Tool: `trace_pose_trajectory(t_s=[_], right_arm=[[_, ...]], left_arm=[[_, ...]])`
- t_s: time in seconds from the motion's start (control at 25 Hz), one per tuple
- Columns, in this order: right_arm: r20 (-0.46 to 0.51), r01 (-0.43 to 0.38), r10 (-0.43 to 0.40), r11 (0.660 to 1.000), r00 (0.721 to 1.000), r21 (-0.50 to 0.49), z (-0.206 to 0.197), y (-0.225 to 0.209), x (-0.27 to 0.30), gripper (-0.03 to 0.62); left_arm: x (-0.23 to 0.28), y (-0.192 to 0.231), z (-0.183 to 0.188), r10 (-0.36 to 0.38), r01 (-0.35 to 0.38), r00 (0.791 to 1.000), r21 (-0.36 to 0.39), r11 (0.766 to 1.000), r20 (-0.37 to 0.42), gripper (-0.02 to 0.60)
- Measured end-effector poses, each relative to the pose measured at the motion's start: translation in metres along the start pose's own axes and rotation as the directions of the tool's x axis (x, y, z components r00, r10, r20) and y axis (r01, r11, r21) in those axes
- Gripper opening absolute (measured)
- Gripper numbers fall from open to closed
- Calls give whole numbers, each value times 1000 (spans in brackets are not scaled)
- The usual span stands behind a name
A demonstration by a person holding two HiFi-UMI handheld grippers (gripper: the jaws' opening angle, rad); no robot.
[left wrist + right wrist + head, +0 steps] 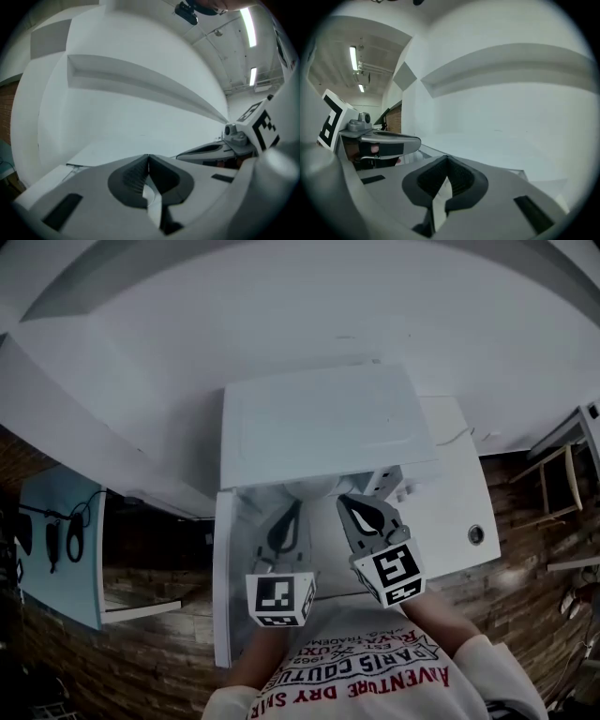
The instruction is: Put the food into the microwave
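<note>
The white microwave [319, 423] stands on a white counter [459, 502], and I see it from above, so its front is hidden under its top edge. No food shows clearly in any view. A pale rounded shape [309, 488] sits at the microwave's front edge, and I cannot tell what it is. My left gripper [286, 521] and right gripper [361, 507] hover side by side just before that edge, both pointing at the microwave. In the left gripper view the left gripper [148, 157] has its jaws together with nothing between them. The right gripper [447, 159] is likewise shut and holds nothing.
A round hole [476, 534] is set in the counter at the right. A wooden chair [553, 479] stands further right on the brick-patterned floor. A light blue panel [61, 549] stands at the left. A white wall rises behind the microwave.
</note>
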State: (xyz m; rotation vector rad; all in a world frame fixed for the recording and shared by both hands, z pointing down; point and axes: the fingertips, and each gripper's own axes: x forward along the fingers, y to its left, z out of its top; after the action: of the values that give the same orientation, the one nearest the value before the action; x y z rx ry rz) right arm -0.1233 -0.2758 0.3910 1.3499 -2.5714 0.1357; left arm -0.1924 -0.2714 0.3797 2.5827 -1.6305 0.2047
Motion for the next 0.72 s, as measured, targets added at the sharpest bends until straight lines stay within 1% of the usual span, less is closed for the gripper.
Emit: trace_pose_trajectory(t_s=[0.16, 0.32, 0.44, 0.72], right_arm=[[73, 71, -72, 997, 995, 8, 17, -9, -14, 11], [126, 124, -121, 992, 985, -17, 27, -10, -23, 11], [133, 139, -135, 990, 982, -27, 27, -7, -25, 11], [94, 138, -136, 990, 986, -14, 19, -1, -22, 11]], left_arm=[[-7, -7, 15, -29, 28, 999, 28, 999, 37, 6], [-13, -4, 17, -33, 32, 998, 28, 999, 47, 6], [-16, -1, 16, -32, 31, 998, 21, 999, 48, 6], [-19, 4, 8, -32, 32, 999, -3, 999, 38, 6]])
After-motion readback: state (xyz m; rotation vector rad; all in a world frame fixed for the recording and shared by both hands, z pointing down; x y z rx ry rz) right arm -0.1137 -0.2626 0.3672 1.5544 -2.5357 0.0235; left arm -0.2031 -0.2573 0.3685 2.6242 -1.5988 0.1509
